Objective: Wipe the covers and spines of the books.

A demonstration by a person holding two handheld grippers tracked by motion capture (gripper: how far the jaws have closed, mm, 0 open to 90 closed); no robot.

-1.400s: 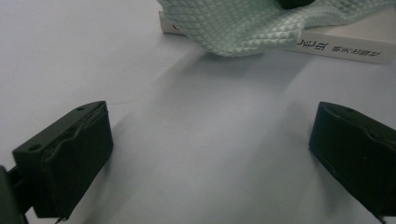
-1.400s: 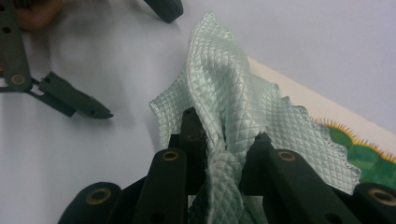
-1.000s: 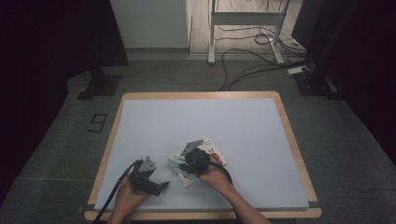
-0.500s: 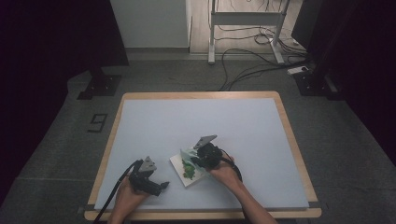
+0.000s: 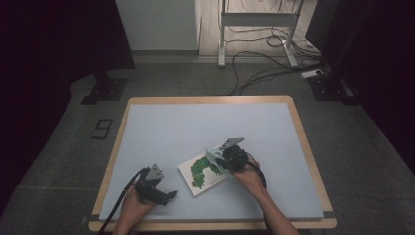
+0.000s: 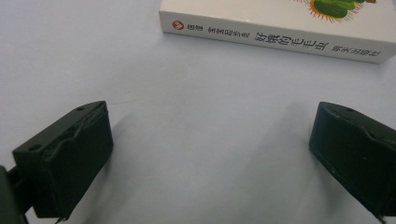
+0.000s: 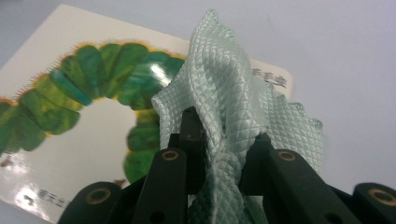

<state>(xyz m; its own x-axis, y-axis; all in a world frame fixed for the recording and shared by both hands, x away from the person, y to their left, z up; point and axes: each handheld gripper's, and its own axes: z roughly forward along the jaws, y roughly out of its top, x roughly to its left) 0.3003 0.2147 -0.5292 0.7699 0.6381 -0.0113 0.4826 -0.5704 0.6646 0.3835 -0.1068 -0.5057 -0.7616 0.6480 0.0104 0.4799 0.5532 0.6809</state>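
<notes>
Cloth (image 7: 224, 93), pale green with a quilted diamond weave, is seen bunched and pinched between the clenched jaws of the right gripper (image 5: 221, 157), with a loose fold standing up past the tips. It is held over the far right corner of a picture book (image 5: 203, 172) that lies flat on the pale blue table (image 5: 205, 127), toward the near edge and slightly askew. A green caterpillar is printed on the white cover, and in the right gripper view the cloth hangs just above or against that cover; contact cannot be told for certain, since the fold hides the spot. The grip is judged to suit wiping: a wad clamped low leaves free fabric to drag across the glossy surface. The left gripper (image 5: 169, 195) is rested on the table near the front edge, just beside the book's near left corner, its jaws released and spread wide with nothing between them. In the left gripper view the book's spine (image 6: 275, 39), printed with small characters, faces those open jaws, so this gripper appears placed ready to steady the book against sliding under the cloth.
</notes>
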